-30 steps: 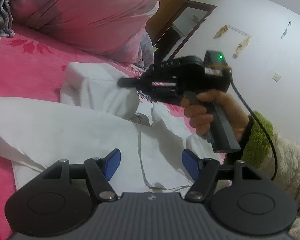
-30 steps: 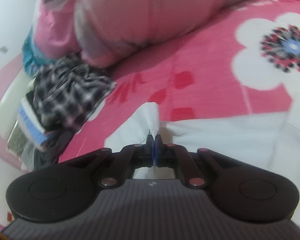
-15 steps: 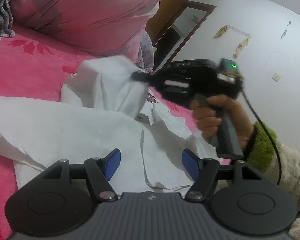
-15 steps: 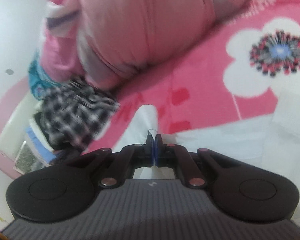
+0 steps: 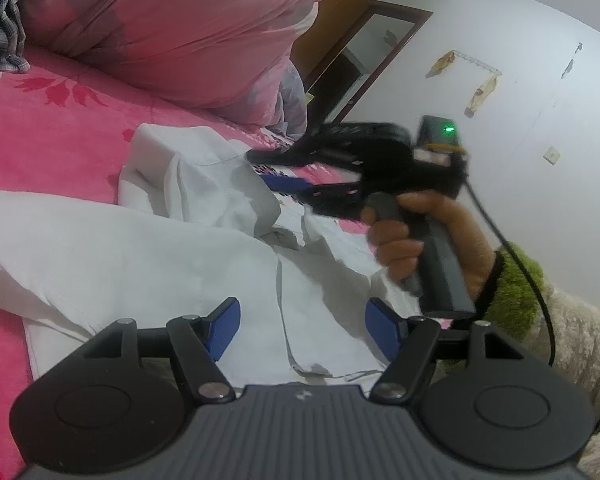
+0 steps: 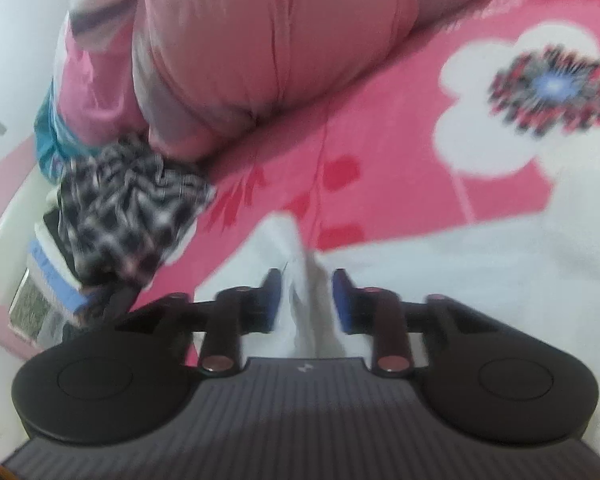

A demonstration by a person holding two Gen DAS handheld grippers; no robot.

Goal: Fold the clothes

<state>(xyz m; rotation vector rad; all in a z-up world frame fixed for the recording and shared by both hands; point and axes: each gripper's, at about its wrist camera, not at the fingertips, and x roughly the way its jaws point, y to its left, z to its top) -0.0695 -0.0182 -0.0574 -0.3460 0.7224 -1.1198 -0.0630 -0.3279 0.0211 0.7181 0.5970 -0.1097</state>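
Observation:
A white shirt (image 5: 132, 256) lies spread on the pink flowered bedspread (image 5: 40, 128). Its far part is bunched into a raised fold (image 5: 204, 184). My left gripper (image 5: 300, 326) hovers open over the shirt's near hem, nothing between its blue pads. In the left wrist view a hand holds my right gripper (image 5: 268, 170) beside that raised fold. In the blurred right wrist view my right gripper (image 6: 305, 296) has its jaws opening; a ridge of the white cloth (image 6: 296, 280) lies between the blue pads, which stand apart from it.
A big pink quilt (image 5: 172, 28) is heaped at the head of the bed. A plaid garment (image 6: 128, 208) sits on a stack beside it. A green and cream sleeve (image 5: 548, 320) is at the right. A wooden door (image 5: 356, 52) and white wall lie beyond.
The right gripper, shut on the white cloth in the earlier frames, has parted its jaws and let the fold drop. It shifted a little to the right. The left gripper kept still.

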